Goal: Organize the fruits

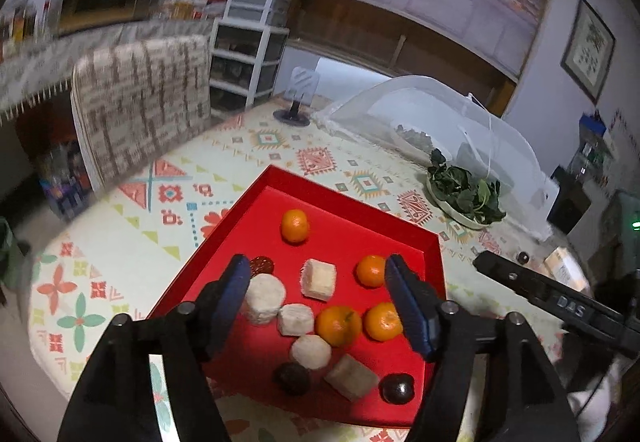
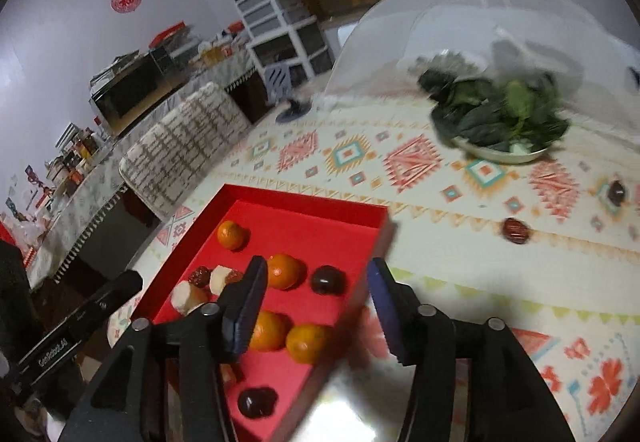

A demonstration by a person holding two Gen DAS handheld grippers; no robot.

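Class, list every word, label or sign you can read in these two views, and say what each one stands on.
"DAS": on the black body of the right tongs, seen from the left wrist.
White lettering on the left tongs: too blurred to read for certain.
Red round wall sign: too blurred to read.
Framed picture: too small to read.

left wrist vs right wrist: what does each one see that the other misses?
Left wrist only: a framed picture on the wall, and a pale block near the tray's near edge.
Right wrist only: two loose dark fruits on the tablecloth, outside the tray, and a red wall ornament.
Both: red tray with four oranges, the dish of greens, the mesh food cover.
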